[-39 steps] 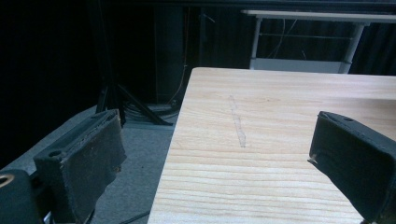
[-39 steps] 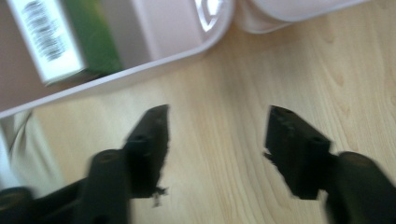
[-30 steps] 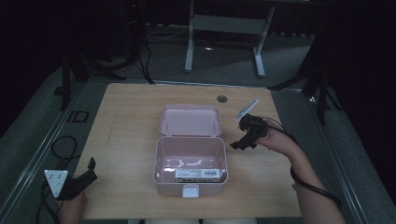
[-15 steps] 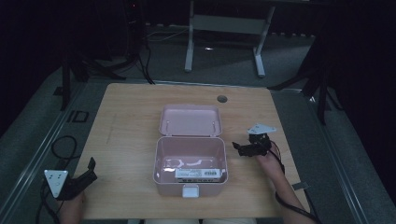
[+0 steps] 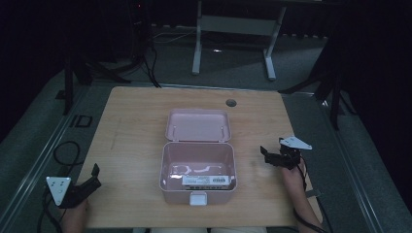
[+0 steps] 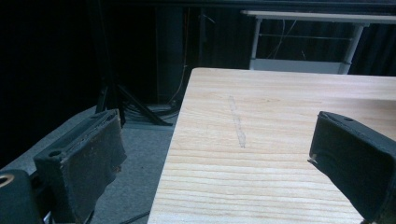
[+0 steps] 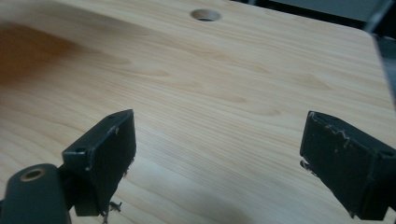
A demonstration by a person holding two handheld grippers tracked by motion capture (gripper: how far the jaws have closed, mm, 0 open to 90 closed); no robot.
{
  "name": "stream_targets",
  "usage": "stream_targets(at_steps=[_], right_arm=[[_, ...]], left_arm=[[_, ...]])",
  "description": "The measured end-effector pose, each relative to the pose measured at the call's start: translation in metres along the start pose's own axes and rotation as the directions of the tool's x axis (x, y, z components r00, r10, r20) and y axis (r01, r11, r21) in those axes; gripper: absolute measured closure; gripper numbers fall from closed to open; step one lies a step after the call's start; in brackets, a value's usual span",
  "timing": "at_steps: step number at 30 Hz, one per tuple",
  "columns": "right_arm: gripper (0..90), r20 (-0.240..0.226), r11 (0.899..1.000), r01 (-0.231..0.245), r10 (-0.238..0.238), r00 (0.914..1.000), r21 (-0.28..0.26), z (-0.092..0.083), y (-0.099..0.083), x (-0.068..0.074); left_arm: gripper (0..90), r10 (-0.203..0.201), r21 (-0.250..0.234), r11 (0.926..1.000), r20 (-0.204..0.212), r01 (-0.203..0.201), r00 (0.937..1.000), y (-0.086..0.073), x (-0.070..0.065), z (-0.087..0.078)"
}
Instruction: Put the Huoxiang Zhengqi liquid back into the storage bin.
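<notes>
1. A pale wooden rectangular table [image 5: 131,126] carries a pink plastic box [image 5: 198,175] near its middle, a little toward the 6 o'clock edge in the high view.
2. The box's hinged pink lid [image 5: 198,125] lies flung back flat on the table at the box's 12 o'clock side, inner face up.
3. Inside the box, on its floor, lie a white label with dark print [image 5: 206,181] and some pale, curled bits; what they are is too small to tell.
4. A pale latch tab [image 5: 197,199] sticks out from the box's front wall at 6 o'clock.
5. The left tongs [image 5: 92,175] sit at the table's 8 o'clock corner, held in a hand at the table edge; they gape wide and grip nothing. In the left gripper view one black jaw hangs off the table edge over the grey floor [image 6: 135,186], the other over the wood.
6. The right tongs [image 5: 268,156] rest at 3 o'clock from the box, apart from it, with the jaws pointing toward it; they too stand wide open and empty.
7. A round cable hole [image 5: 231,103] pierces the table toward 1 o'clock from the lid.
8. A faint pale streak [image 6: 237,122] marks the wood in the left gripper view.
</notes>
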State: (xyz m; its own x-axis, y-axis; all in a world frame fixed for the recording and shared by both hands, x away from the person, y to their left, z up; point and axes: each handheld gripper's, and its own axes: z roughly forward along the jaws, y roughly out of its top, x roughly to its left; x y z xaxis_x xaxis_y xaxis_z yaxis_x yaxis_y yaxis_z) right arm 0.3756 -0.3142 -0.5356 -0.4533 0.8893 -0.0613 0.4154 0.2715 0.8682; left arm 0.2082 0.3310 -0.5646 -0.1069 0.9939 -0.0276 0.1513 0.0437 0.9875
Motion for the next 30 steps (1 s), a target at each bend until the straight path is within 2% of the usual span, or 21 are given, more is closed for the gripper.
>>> stream_targets(at_steps=[3, 9, 15, 20, 24, 30], right_arm=[[10.4, 0.032, 1.000, -0.015, 0.015, 0.9994, -0.007, -0.007, -0.005, -0.008], [10.5, 0.058, 0.998, -0.069, 0.070, 0.9959, -0.004, -0.019, -0.012, -0.022], [10.5, 0.032, 0.992, -0.119, 0.120, 0.9922, -0.034, -0.031, -0.022, -0.030], [10.6, 0.056, 0.985, -0.163, 0.166, 0.9846, -0.055, -0.040, -0.030, -0.035], [10.5, 0.097, 0.982, -0.178, 0.184, 0.9782, -0.064, -0.046, -0.037, -0.037], [10.6, 0.096, 0.974, -0.216, 0.222, 0.9702, -0.072, -0.050, -0.043, -0.042]], left_arm=[[3.4, -0.001, 0.000, 1.0000, -0.001, 0.001, 1.0000, 0.000, 0.000, 0.000], [3.4, -0.004, 0.001, 1.0000, -0.001, 0.004, 1.0000, 0.000, 0.000, 0.000], [3.4, -0.003, 0.001, 1.0000, -0.001, 0.003, 1.0000, 0.000, 0.000, 0.000], [3.4, 0.001, -0.001, 1.0000, -0.001, -0.001, 1.0000, 0.000, 0.000, 0.000], [3.4, -0.002, -0.003, 1.0000, 0.000, 0.002, 1.0000, 0.000, 0.000, 0.000], [3.4, -0.001, -0.004, 1.0000, 0.003, 0.001, 1.0000, 0.000, 0.000, 0.000]])
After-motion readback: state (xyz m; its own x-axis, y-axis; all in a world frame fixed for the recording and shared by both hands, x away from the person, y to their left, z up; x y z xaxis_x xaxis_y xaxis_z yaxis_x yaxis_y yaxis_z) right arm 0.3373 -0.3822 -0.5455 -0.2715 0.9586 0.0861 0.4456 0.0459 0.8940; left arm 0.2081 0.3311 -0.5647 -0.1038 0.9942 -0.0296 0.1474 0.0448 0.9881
